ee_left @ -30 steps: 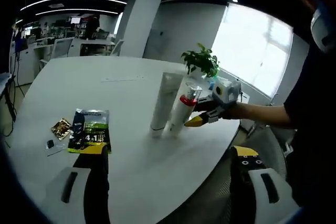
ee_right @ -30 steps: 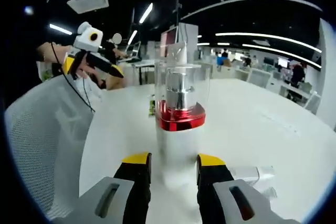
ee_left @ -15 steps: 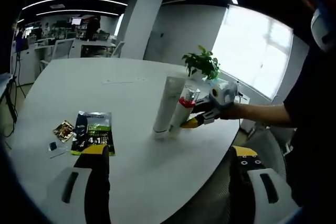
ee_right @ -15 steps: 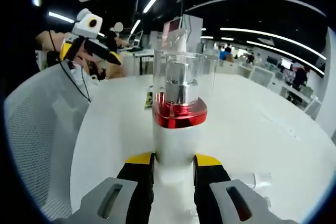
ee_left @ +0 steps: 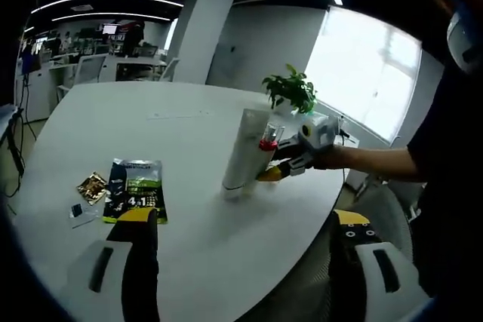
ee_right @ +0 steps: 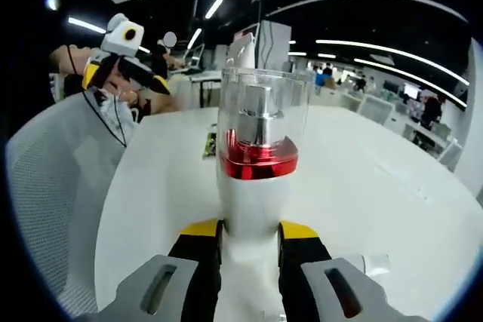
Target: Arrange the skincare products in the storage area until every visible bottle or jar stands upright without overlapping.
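A white pump bottle [ee_right: 255, 186] with a red collar and a clear cap stands close in front of the right gripper view. My right gripper [ee_right: 249, 235] is shut on its lower body. In the left gripper view that bottle [ee_left: 266, 154] leans slightly against a tall white tube [ee_left: 245, 148], which stands upright on the round white table [ee_left: 189, 239]. The right gripper [ee_left: 270, 173] holds the bottle from the right. My left gripper [ee_left: 243, 218] hangs open over the table's near edge with nothing between its jaws, and it also appears as the left gripper [ee_right: 155, 81] at upper left.
A green and black sachet [ee_left: 136, 190] and a small brown sachet [ee_left: 92, 185] lie flat at the left. A potted plant [ee_left: 289, 90] stands behind the tube. A clear small item [ee_right: 373, 263] lies by the bottle. A white mesh chair [ee_right: 53, 186] borders the table.
My right gripper has closed a little tighter on the pump bottle and brought it nearer to the white tube. The left gripper has stayed open and nearly still.
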Demonstrator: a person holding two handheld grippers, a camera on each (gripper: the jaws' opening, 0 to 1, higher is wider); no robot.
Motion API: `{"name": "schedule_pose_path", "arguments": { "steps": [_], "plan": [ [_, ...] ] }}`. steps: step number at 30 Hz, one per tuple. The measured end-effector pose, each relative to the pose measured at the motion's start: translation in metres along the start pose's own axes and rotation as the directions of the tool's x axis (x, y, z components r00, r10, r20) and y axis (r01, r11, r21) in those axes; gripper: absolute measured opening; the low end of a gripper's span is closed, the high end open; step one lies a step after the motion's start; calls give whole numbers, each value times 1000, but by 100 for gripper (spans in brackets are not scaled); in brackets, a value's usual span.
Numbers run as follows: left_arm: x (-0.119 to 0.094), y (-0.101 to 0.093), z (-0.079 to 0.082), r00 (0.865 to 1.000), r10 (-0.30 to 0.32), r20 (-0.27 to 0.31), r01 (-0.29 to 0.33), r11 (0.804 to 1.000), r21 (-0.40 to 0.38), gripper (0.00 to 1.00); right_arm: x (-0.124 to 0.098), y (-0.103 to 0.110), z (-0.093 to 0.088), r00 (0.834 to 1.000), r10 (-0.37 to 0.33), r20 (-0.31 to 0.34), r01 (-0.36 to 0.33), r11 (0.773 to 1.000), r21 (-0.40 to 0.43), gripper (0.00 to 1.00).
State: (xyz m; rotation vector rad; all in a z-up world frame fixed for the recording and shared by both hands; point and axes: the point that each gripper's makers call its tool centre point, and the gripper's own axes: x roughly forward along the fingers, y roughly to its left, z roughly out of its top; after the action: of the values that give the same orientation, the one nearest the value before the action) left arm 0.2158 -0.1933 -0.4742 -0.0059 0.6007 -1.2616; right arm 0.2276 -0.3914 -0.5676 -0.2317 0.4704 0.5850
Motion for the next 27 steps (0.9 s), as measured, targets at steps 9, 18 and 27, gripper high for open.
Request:
{"name": "schedule_pose_path", "arguments": {
  "steps": [9, 18, 27],
  "plan": [
    [1, -3, 4, 1000, -7, -4, 7, 1000, -5, 88, -5, 1, 0, 1000, -19, -22, 20, 998, 61, 29],
    [-3, 0, 5, 1000, -8, 4, 8, 1000, -2, 89, -23, 8, 1, 995, -61, -80, 69, 992, 102, 41],
    [-15, 3, 2, 1000, 4, 3, -4, 1000, -11, 89, -49, 20, 10, 984, -130, -124, 147, 980, 135, 57]
  ]
}}
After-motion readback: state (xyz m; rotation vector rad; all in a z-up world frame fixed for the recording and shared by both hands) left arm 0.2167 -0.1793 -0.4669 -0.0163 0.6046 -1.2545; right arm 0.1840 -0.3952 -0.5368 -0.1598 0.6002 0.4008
